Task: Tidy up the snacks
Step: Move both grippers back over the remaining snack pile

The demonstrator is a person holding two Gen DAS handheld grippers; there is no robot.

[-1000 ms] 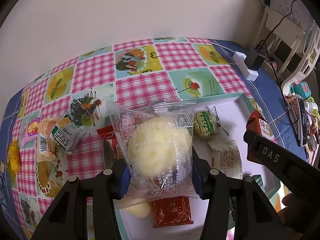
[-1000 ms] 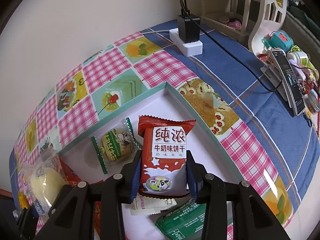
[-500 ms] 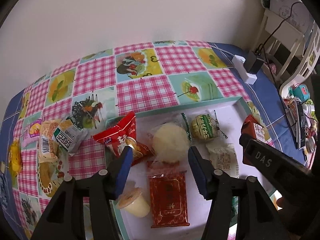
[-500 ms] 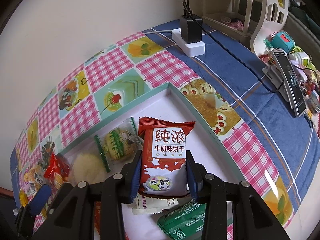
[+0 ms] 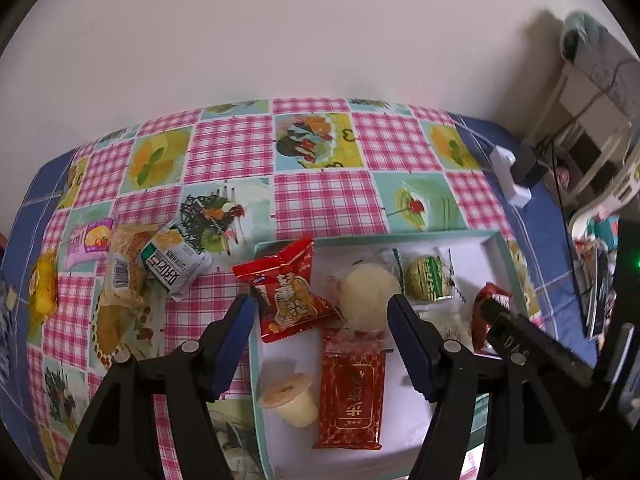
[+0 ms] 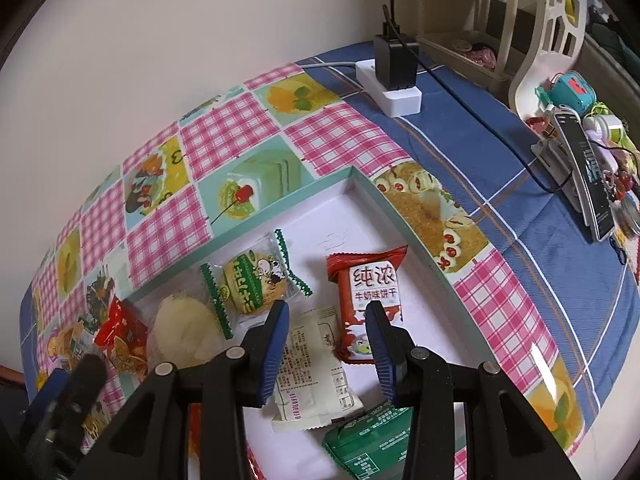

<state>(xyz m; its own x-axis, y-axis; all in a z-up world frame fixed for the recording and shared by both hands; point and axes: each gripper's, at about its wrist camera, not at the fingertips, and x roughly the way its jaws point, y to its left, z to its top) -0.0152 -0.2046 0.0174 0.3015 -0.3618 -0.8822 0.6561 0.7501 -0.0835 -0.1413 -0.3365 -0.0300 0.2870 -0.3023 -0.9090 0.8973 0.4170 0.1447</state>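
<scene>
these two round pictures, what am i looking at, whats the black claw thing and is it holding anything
The black claws are hand-held grippers: a person carries one in each hand, and each has a fisheye camera looking along its two fingers. One picture is from the left gripper, the other from the right gripper. Both are open and hold nothing.

Below them a shallow white tray sits on a checked tablecloth. In the tray lie wrapped snacks: a red milk biscuit pack, a pale round bun, a green round biscuit and a jelly cup. A few more snacks lie on the cloth outside the tray, to its left.
</scene>
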